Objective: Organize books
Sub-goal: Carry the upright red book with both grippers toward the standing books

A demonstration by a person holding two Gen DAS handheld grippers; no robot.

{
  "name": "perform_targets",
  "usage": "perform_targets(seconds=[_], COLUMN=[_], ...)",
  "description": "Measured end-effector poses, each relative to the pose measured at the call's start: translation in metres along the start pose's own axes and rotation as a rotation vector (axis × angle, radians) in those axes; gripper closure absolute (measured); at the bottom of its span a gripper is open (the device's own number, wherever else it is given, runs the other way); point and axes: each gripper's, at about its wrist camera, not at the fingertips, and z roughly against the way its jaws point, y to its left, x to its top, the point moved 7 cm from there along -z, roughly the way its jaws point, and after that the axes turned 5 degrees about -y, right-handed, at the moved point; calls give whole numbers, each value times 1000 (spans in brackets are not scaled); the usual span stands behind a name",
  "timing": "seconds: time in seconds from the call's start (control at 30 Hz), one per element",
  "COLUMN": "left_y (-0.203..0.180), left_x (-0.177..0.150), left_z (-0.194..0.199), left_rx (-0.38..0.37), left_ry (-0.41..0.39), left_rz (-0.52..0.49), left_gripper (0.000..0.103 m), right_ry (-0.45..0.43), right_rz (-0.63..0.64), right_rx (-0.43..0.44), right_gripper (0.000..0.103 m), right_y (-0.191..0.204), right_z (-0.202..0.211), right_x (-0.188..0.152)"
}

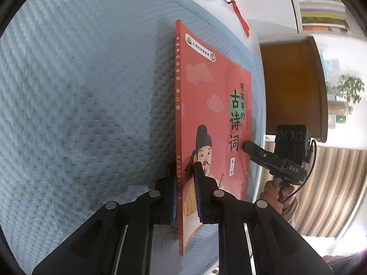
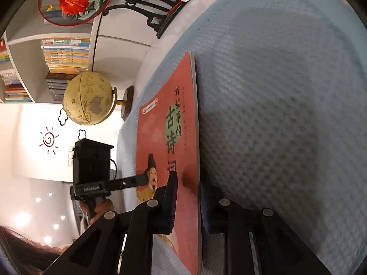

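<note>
A thin red book (image 1: 213, 105) with a painted figure and Chinese title on its cover is held on edge over the blue textured mat (image 1: 80, 114). My left gripper (image 1: 185, 197) is shut on its spine end, one blue pad on each side. In the right wrist view the same red book (image 2: 165, 142) runs between the fingers of my right gripper (image 2: 188, 204), which is shut on its opposite edge. From the left wrist view the right gripper (image 1: 247, 146) touches the cover's far edge. The left gripper (image 2: 143, 180) shows beside the cover. Whether the book still touches the mat I cannot tell.
Past the mat stand a globe (image 2: 88, 98), a white shelf of books (image 2: 66, 55), a round fan ornament with red flowers (image 2: 75, 0) on a black stand, and a red tassel (image 1: 240, 16). A brown wooden box (image 1: 291, 84) sits beyond the mat's other side. A hand (image 1: 275, 194) holds the right gripper's handle.
</note>
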Motion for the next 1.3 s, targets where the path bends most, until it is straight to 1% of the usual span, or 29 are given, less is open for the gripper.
perform_targets(seconds=[0.07, 0.2, 0.27, 0.37, 0.47, 0.6, 0.73, 0.93, 1.1, 1.3], left_y=[2, 6, 5, 6, 4, 2, 5, 8, 14, 21], left_x=[-1, -7, -10, -12, -15, -15, -20, -31, -38, -45], left_z=[1, 8, 11, 17, 26, 38, 64, 101, 134, 172], left_rx=[-19, -43, -55, -26, 36, 83, 100, 139, 143, 162], left_ry=[-9, -50, -57, -69, -76, -105, -141, -183, -217, -236], left_rz=[11, 3, -13, -36, -84, -118, -128, -156, -147, -162], left_gripper=[88, 89, 89, 89, 88, 86, 86, 86, 86, 85], right_ry=[6, -25, -28, -33, -28, -11, -3, -6, -6, -20], right_rz=[32, 55, 102, 147, 180, 215, 242, 314, 341, 368], right_rx=[-42, -101, -119, -101, -110, -110, -108, -107, -90, -86], right_gripper=[89, 89, 90, 90, 90, 90, 90, 90, 90, 90], right_y=[4, 12, 22, 40, 54, 71, 87, 121, 151, 191], right_z=[-1, 1, 2, 5, 4, -2, -10, -22, -37, -51], right_x=[0, -3, -7, -10, -13, -18, -26, -45, -59, -78])
